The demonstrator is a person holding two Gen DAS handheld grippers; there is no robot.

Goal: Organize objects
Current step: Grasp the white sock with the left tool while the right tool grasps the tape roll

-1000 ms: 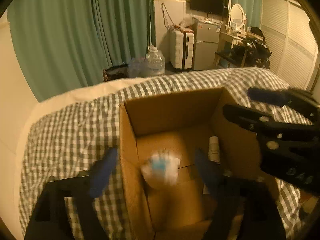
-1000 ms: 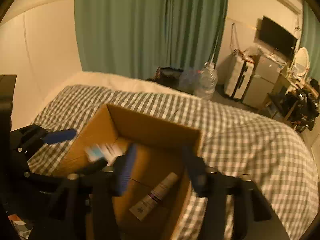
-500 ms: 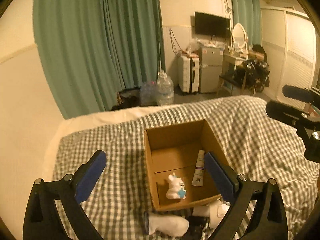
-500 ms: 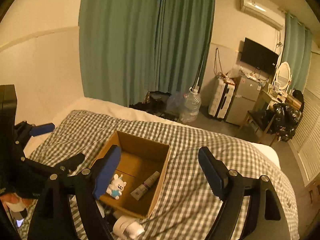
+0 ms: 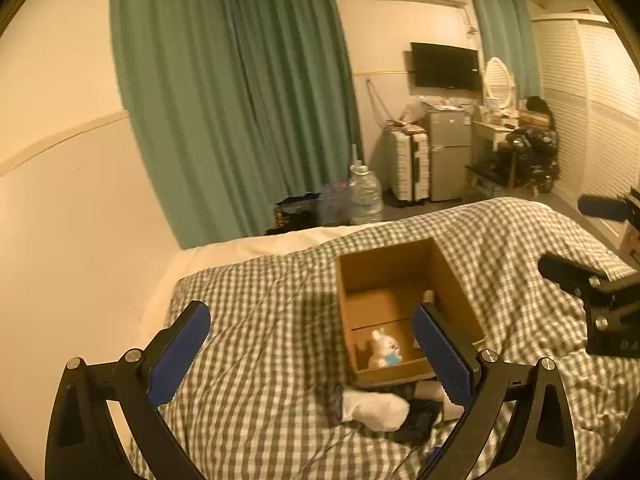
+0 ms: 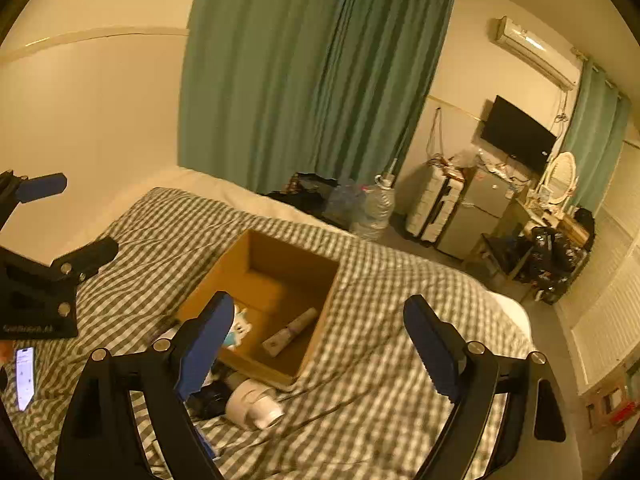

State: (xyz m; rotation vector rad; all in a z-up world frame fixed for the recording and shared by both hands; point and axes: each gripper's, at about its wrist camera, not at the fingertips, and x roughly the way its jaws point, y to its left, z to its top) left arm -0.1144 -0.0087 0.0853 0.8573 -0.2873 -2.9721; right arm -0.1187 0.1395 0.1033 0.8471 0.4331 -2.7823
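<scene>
In the left wrist view the left tool (image 5: 310, 354) stands wide with nothing between its pads, its right pad overlapping the box (image 5: 404, 308) at center right. In that box, on the bed (image 5: 260, 320), lie a toy (image 5: 383, 350) and a tube (image 6: 290, 332). The right tool (image 6: 320, 344), its jaws having just opened, frames the box's near right corner and grips nothing.

Cardboard box (image 6: 256, 300) stands open-topped on the bed (image 6: 380, 360); access from above unobstructed. Inside, plush toy (image 6: 238, 330) and tube (image 6: 290, 332) lie apart, bare floor between. White items (image 6: 254, 402) crowd the box's near wall. Checked cover left and right lies clear
</scene>
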